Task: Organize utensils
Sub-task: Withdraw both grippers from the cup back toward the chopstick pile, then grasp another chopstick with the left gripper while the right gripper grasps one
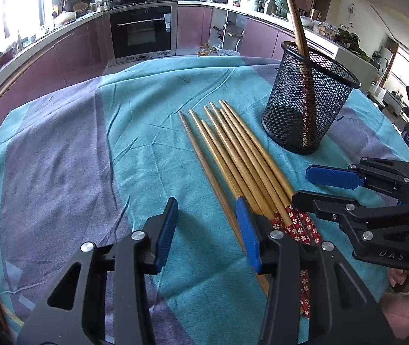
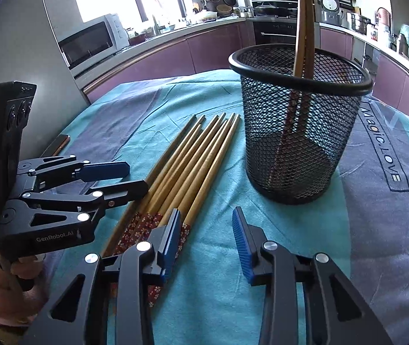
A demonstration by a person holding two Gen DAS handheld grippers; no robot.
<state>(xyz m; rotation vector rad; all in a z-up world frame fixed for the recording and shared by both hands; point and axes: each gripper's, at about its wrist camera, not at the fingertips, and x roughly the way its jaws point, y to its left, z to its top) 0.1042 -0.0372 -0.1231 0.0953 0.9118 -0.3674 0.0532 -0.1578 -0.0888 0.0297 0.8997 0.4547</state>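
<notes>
Your left gripper (image 1: 207, 233) hangs low over the teal and grey cloth (image 1: 60, 158), fingers spread wide with nothing between them; its right blue pad (image 1: 247, 235) sits over the near ends of the loose chopsticks (image 1: 233, 155). That bundle lies flat on the cloth, side by side, red flowered handles toward you, tips pointing away. Your right gripper (image 2: 207, 241) is spread open too, empty, its left pad (image 2: 171, 241) just over the outermost handle. Further right stands the black mesh holder (image 2: 299, 120), upright, two chopsticks (image 2: 303, 28) already leaning inside.
</notes>
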